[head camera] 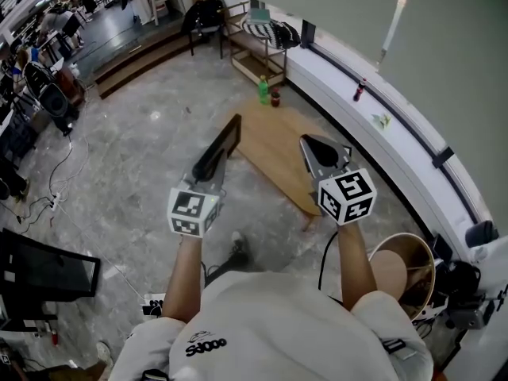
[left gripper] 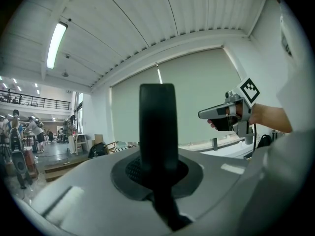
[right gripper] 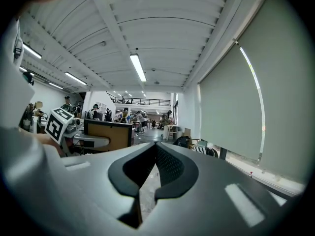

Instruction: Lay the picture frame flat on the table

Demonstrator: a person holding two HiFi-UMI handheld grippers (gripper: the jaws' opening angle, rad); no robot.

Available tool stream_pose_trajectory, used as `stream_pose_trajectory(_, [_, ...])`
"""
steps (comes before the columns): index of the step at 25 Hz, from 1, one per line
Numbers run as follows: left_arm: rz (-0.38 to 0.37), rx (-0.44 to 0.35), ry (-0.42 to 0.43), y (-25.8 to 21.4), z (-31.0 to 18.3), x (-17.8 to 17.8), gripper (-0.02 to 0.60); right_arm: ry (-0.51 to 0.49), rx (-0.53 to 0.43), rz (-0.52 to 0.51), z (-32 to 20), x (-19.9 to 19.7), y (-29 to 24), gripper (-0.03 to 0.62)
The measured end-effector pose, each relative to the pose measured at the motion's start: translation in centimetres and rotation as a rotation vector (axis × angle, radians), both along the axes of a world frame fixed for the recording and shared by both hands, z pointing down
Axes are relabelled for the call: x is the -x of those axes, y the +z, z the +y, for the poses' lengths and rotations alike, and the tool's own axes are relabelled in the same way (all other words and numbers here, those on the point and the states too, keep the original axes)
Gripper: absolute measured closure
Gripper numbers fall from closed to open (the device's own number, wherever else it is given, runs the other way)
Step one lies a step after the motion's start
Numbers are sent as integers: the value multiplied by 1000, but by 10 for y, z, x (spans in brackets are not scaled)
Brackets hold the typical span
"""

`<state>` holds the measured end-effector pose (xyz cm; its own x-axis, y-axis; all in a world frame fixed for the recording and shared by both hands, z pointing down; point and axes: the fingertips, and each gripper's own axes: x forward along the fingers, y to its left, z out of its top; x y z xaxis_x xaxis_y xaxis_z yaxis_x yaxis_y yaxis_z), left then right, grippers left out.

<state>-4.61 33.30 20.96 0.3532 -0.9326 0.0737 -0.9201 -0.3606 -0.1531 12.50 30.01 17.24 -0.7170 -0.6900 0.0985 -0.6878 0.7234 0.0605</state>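
The picture frame [head camera: 220,147] is a dark flat panel held edge-up in the air over the near-left end of the low wooden table [head camera: 274,145]. My left gripper [head camera: 211,175] is shut on its lower edge. In the left gripper view the frame [left gripper: 157,124] stands as a dark upright bar between the jaws. In the right gripper view the frame [right gripper: 109,134] shows a brown panel with a dark border. My right gripper [head camera: 316,151] hovers to the right of the frame, apart from it. Its jaws [right gripper: 155,149] are shut with nothing between them.
A green bottle [head camera: 263,90] and a small dark jar [head camera: 275,98] stand at the table's far end. A long white ledge [head camera: 373,125] with a red bottle [head camera: 359,92] runs along the right. A round wooden stool [head camera: 405,268] sits near my right side.
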Motion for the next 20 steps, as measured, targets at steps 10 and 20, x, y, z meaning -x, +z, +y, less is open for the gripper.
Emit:
stream_pose_trajectory(10, [3,6,-1,6,-59,4,563,-3,9,-3,-56,5,6,591])
stream_pose_trajectory(20, [24,3,27,6,-154,24,563,14,27,-5,-146,28,7,591])
